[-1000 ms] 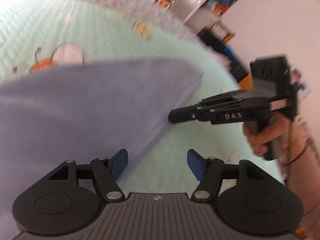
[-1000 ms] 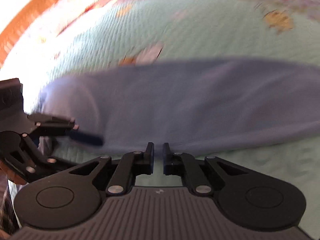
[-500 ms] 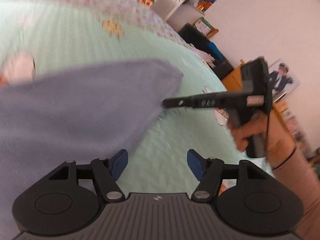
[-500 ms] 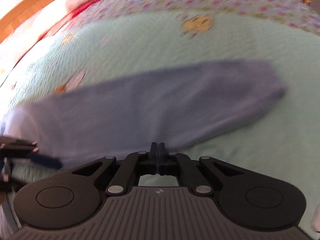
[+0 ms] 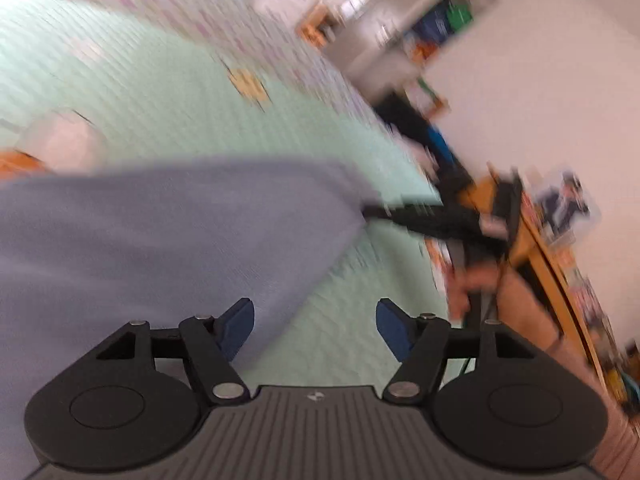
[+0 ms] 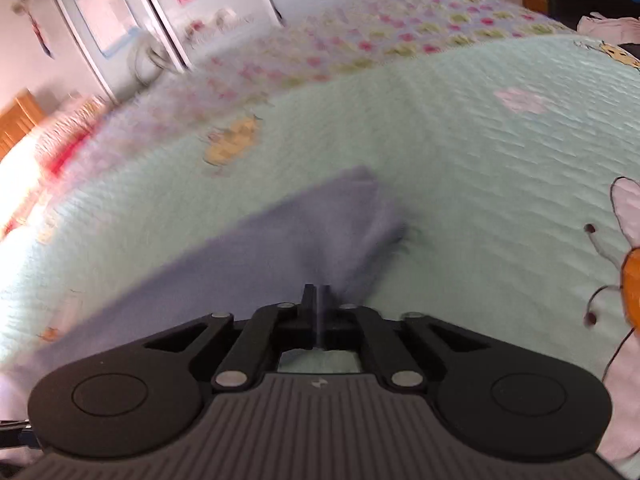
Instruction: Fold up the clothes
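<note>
A blue-grey cloth (image 5: 160,232) lies spread over the mint green quilt (image 5: 168,92) of a bed. My left gripper (image 5: 314,328) is open, its blue pads (image 5: 236,324) apart over the cloth's near edge, and nothing is between them. In the left wrist view my right gripper (image 5: 370,211), held by a hand (image 5: 468,288), meets the cloth's right corner. In the right wrist view that gripper (image 6: 319,300) is shut on a thin edge of the cloth (image 6: 260,256), which stretches away to a folded end. Both views are blurred by motion.
The quilt (image 6: 480,152) has bee pictures (image 6: 628,280) and a floral border (image 6: 360,40). A white wall, shelves (image 5: 436,28) and an orange wooden piece (image 5: 536,240) stand to the right of the bed. Pale wardrobe doors (image 6: 120,32) rise behind it.
My right gripper's fingers went from slightly apart to shut on the cloth's edge, and its view swung left along the cloth. The left gripper stayed open at the near edge.
</note>
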A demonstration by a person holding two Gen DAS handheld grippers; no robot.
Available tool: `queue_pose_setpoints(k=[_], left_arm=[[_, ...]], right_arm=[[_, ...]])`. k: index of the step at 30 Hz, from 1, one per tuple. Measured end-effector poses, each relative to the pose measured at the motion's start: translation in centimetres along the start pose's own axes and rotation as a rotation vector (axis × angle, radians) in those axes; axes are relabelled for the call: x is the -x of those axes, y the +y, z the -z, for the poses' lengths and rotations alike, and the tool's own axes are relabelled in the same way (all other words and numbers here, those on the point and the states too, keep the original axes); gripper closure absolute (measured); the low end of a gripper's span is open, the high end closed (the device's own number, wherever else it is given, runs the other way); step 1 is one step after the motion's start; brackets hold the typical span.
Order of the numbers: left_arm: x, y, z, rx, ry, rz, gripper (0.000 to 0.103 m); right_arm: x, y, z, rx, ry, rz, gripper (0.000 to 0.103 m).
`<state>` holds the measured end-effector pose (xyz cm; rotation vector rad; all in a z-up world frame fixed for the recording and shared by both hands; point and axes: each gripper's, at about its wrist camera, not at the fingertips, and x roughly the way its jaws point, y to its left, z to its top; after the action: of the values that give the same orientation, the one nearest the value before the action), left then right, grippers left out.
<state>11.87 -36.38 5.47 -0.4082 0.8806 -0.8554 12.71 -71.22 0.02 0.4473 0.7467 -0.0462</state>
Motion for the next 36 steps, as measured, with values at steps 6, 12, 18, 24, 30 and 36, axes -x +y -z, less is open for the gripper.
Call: queue_pose_setpoints(k=[6,12,18,24,30,36], left_arm=[[8.7,5.8,1.8,0.153,-0.089,-0.183,0.031],[8.6,6.1,6.4,0.095,0.064,-0.166,0.03],[10.3,7.1,3.9,0.113,0.0,-0.084,0.031],[8.9,10.8,5.2,0.2,0.095,-0.112,0.035],[13.4,6.9,6.3,0.121,0.014,-0.061,0.032],[17.2,1.8,12.4,-0.107,0.134,-0.134,0.031]], right_arm=[[-1.6,13.5,4.1,0.174,0.142,-0.372,0.098],[-3.0,17.7,8.3,0.347,0.267,-0.263,0.103],[1.7,21.0,8.9,0.338,0.232,-0.269,0.097],[0.2,23.1,13.8,0.349,0.369,-0.317,0.103],[9.6,18.6,15.7,0.237,0.319,-0.331,0.095],[20.6,19.2,25.2,0.387,0.368,-0.487,0.095]])
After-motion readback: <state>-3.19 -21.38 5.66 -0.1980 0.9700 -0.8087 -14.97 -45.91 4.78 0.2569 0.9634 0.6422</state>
